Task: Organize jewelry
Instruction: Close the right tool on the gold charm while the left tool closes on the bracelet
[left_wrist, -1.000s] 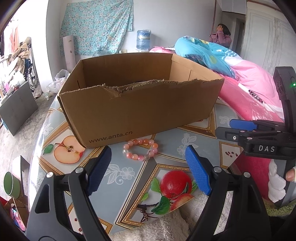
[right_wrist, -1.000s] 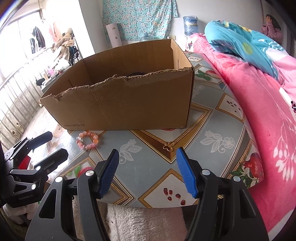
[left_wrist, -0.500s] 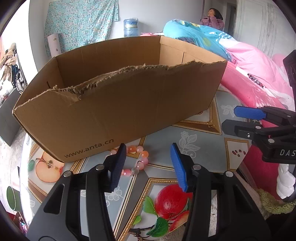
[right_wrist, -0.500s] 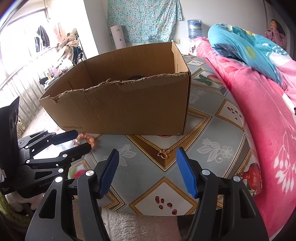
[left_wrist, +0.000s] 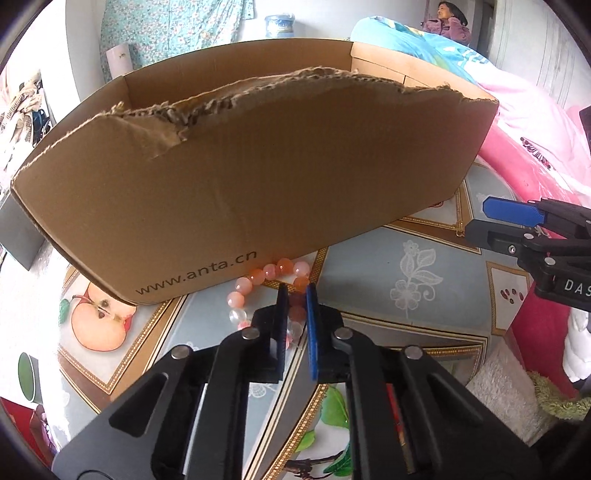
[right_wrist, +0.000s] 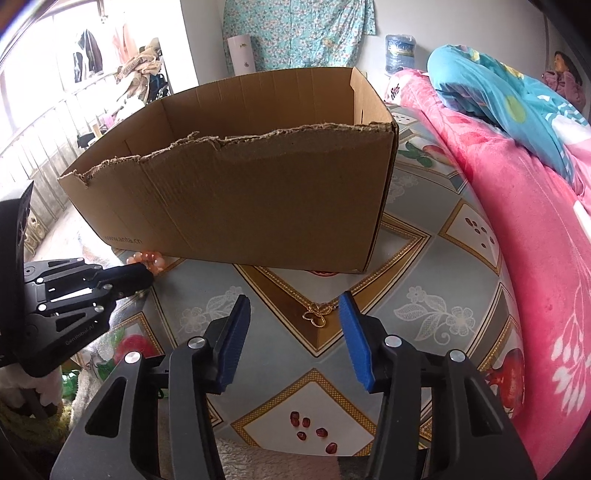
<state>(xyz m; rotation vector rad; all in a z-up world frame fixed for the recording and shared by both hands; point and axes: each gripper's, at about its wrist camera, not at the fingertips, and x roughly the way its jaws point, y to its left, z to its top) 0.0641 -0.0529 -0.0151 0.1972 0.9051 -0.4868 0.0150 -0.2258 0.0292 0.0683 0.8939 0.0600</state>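
Observation:
A pink and orange bead bracelet (left_wrist: 258, 275) lies on the patterned tabletop (left_wrist: 369, 266) against the front wall of a brown cardboard box (left_wrist: 258, 177). My left gripper (left_wrist: 295, 291) is closing, and its pads pinch the near beads of the bracelet. In the right wrist view the left gripper (right_wrist: 136, 275) reaches to the bracelet (right_wrist: 149, 258) at the box's left corner. A small gold clover-shaped piece (right_wrist: 317, 314) lies on the table between the blue pads of my right gripper (right_wrist: 293, 306). Those jaws are closing but stand apart from the piece.
The box (right_wrist: 258, 199) has a torn top edge and fills the middle of the table. A pink quilt (right_wrist: 517, 221) lies along the right side. A white fluffy cloth (left_wrist: 506, 391) sits at the near edge. A person sits far back.
My left gripper moved forward and down to the bracelet, and its jaws came together on the beads. The right gripper sank slightly toward the gold piece, and its jaws narrowed.

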